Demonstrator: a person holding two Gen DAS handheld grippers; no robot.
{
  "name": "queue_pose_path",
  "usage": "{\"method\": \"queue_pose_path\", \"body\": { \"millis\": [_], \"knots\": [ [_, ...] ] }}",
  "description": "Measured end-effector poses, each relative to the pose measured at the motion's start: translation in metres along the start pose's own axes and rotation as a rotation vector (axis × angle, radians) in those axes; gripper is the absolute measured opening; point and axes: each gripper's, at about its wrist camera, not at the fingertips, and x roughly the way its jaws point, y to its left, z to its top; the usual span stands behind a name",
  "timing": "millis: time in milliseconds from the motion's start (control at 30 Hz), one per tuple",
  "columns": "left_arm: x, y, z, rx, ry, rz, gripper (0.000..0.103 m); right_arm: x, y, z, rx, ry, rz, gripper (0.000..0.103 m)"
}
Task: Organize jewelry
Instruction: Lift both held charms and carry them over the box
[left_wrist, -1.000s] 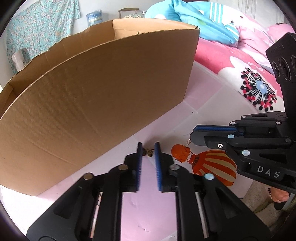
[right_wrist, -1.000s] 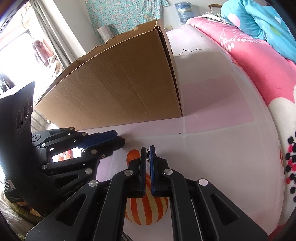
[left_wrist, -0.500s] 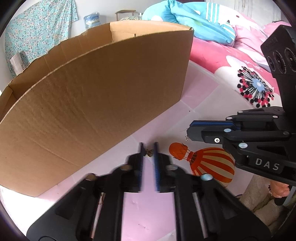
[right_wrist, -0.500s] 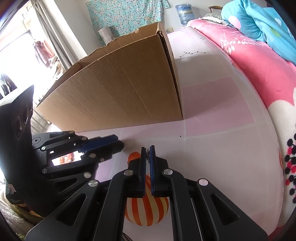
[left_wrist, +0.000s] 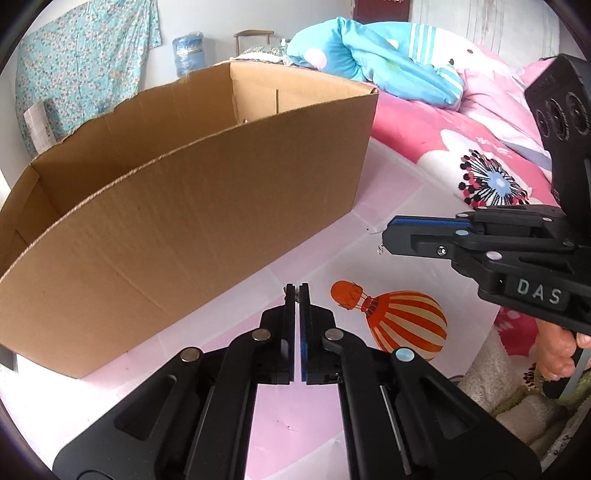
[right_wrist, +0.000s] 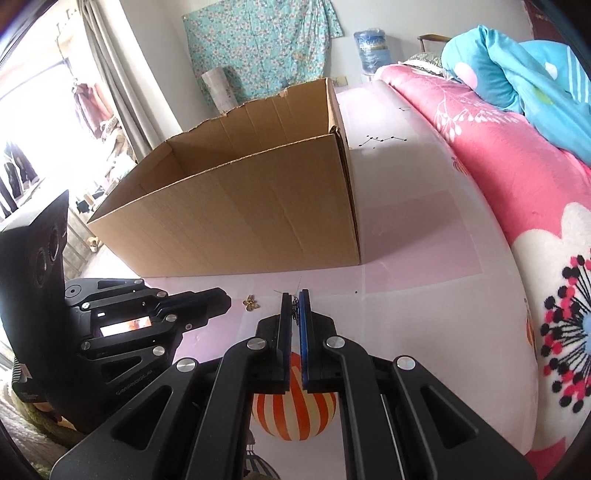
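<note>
The cardboard box (left_wrist: 192, 206) is showing a matt, faintly ribbed brown paper face with a ragged torn rim. The surface (right_wrist: 424, 295) is looking smooth and slightly glossy, like pale pink plastic sheet. Both tools, left (left_wrist: 297, 290) and right (right_wrist: 294, 295), are showing matt black plastic with shiny metal rivets and blue ribbed pads. A small butterfly charm (right_wrist: 252, 303) is glinting like gold-coloured metal. The bedspread (right_wrist: 517, 177) is looking soft, printed cloth.

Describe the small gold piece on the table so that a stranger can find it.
Start at the big cardboard box. On the pink table just before its near wall lies a tiny gold butterfly-shaped charm. Nothing else there is gold.
</note>
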Motion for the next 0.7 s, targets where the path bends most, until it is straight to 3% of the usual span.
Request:
{"method": "queue_pose_path", "body": {
  "millis": [33, 100, 267, 467, 700],
  "knots": [
    [0.001, 0.001, 0.0, -0.007, 0.008, -0.001, 0.019, 0.001, -0.001, 0.0, 0.001, 0.002, 0.002, 0.004],
    [0.005, 0.002, 0.002, -0.025, 0.004, 0.004, 0.032, 0.002, 0.001, -0.001, 0.004, 0.005, 0.006, 0.004],
    [0.023, 0.001, 0.004, -0.017, 0.045, -0.003, 0.032, 0.009, -0.001, -0.001, 0.009, 0.014, 0.02, 0.004],
    [0.027, -0.002, 0.005, 0.029, 0.063, 0.038, 0.009, 0.016, -0.007, -0.002, 0.024, 0.023, 0.032, 0.004],
    [0.026, -0.004, 0.003, 0.07, 0.067, 0.053, 0.008, 0.025, -0.014, -0.002, 0.038, 0.036, 0.046, 0.004]
  ]
}}
